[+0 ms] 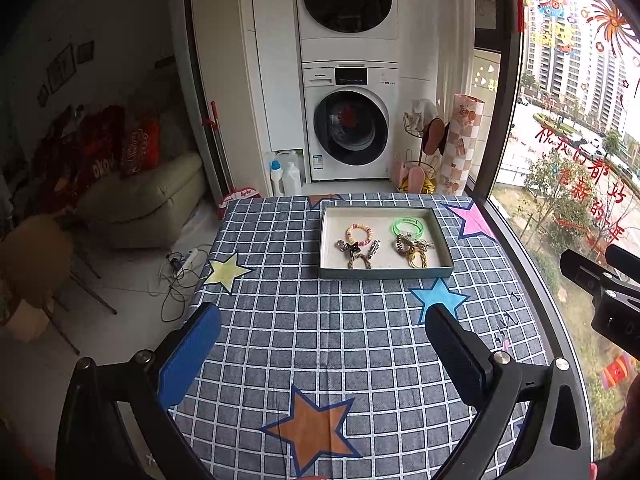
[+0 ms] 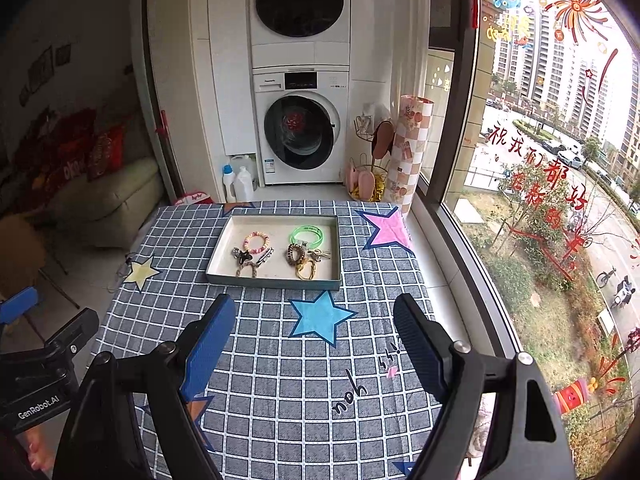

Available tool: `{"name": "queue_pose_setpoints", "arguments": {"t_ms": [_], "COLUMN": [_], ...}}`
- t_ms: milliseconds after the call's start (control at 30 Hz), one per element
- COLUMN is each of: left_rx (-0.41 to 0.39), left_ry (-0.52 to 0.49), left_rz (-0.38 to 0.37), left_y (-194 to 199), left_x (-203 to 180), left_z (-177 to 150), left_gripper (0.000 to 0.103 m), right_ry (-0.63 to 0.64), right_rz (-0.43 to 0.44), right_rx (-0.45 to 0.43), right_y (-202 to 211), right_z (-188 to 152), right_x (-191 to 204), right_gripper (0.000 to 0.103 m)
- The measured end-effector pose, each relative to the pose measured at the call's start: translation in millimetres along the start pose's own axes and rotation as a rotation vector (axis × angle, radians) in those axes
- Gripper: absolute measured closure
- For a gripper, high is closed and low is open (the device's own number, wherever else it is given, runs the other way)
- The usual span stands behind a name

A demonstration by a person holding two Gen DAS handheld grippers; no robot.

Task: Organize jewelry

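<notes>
Fingers (image 1: 192, 356) spread wide, tray (image 2: 276, 281) jewelry tangled, pieces indistinct

Jewelry (image 1: 384, 242) in tray (image 1: 386, 273) on table (image 1: 320, 340)

"GenRobot.AI" on left tool (image 2: 40, 364); "Panasonic" on washer (image 2: 298, 136).

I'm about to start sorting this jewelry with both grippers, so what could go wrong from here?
1. In the tray, the chain bracelets and keys lie piled touching; lifting one may drag the others.
2. The star clip overlaps neighbouring pieces, so wide pads could pinch two at once.
3. The tray wall may block the open right gripper or left gripper from flat pieces.
</notes>
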State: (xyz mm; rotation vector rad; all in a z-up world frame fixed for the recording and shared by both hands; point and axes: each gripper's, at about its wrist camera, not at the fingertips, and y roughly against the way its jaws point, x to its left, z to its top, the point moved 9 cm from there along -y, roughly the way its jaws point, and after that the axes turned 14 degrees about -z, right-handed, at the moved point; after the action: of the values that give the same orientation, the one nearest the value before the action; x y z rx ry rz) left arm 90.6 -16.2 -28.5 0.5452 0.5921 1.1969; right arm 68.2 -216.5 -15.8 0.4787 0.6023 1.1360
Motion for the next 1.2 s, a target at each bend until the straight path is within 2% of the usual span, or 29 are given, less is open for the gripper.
{"name": "queue_pose_setpoints", "arguments": {"t_ms": [267, 767, 1200], "left_rx": [-0.020, -0.051, -0.047], "left_ry": [0.002, -0.003, -0.002], "left_rz": [0.016, -0.002, 0.004], "left_y": [-1.2, 0.1, -3.4], "left_x": [6.0, 2.5, 2.2], "left_z": [4.3, 7.8, 7.9], "left_gripper": [0.000, 0.000, 0.000], "right_ry": [-0.004, -0.008, -0.007], "right_rz": [-0.014, -0.003, 0.004], "right_rx": [-0.020, -0.029, -0.025], "right_y": [-0.3, -1.0, -2.4], "right_z": [5.0, 6.9, 5.7], "right_x": [-3.2, 3.5, 6.6], "right_gripper": [0.019, 0.019, 0.019]}}
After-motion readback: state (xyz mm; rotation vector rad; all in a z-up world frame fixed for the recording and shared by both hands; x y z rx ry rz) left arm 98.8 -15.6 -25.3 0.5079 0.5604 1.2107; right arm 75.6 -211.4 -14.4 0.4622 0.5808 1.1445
